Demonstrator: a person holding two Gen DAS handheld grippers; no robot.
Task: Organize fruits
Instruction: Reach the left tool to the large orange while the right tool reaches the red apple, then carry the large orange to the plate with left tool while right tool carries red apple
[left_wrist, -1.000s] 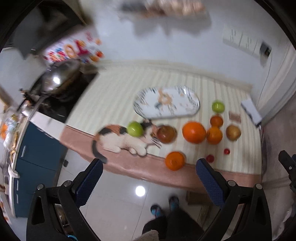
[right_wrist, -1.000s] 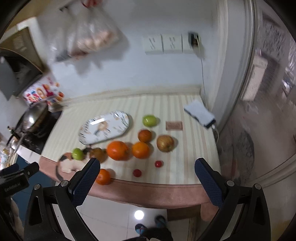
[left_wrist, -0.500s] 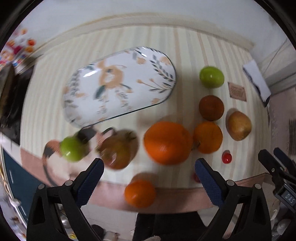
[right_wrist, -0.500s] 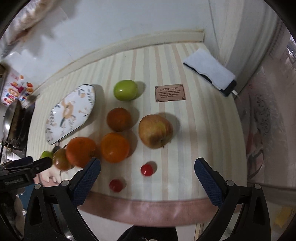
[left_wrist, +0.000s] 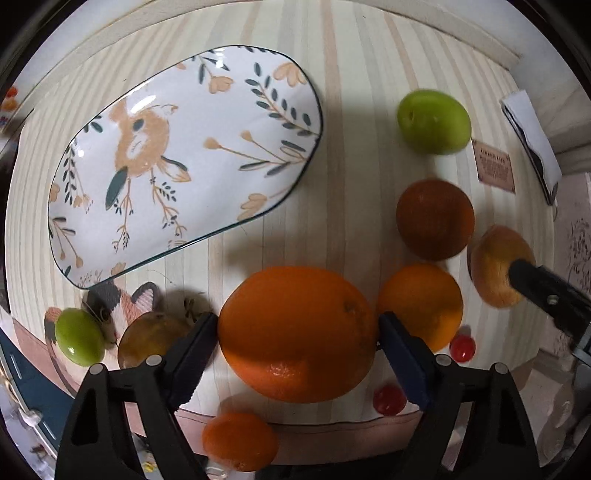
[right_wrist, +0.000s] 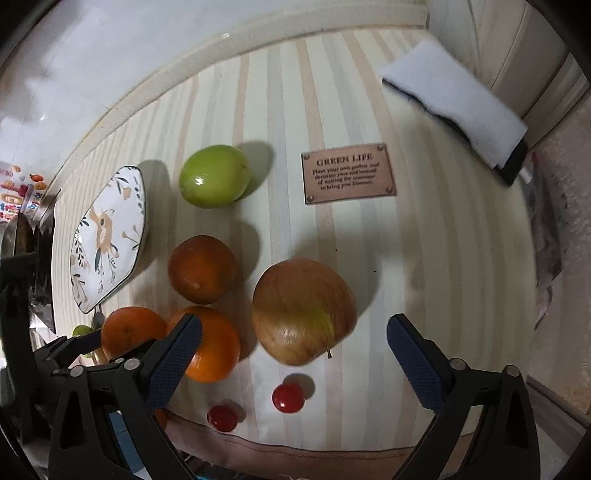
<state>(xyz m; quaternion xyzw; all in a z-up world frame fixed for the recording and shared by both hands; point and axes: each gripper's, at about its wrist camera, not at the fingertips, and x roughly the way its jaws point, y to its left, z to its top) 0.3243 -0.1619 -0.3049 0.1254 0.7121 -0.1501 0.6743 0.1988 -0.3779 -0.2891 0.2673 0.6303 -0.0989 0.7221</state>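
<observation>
A large orange (left_wrist: 295, 332) lies on the striped cloth between my left gripper's (left_wrist: 297, 328) fingers. The jaws are closing and both pads lie against its sides. My right gripper (right_wrist: 293, 332) points down over a brownish apple (right_wrist: 304, 310). Its jaws are closing but stand wide, with a gap on each side of the apple. A flowered oval plate (left_wrist: 177, 147) sits empty at the back left. Around it lie two green fruits (left_wrist: 434, 122) (left_wrist: 79, 341), a dark orange (left_wrist: 436, 219), a mid-size orange (left_wrist: 421, 306) and a brown fruit (left_wrist: 147, 343).
A small orange (left_wrist: 240, 445) and two cherry tomatoes (right_wrist: 288, 397) (right_wrist: 221, 417) lie near the table's front edge. A cat-shaped mat (left_wrist: 125, 302) sits under the left fruits. A "GREEN LIFE" tag (right_wrist: 347, 173) and a white cloth (right_wrist: 454, 107) lie at the back right.
Both grippers have dropped from high above the floor to just over the table. The left one now straddles the large orange with narrower jaws; the right one has come over the apple.
</observation>
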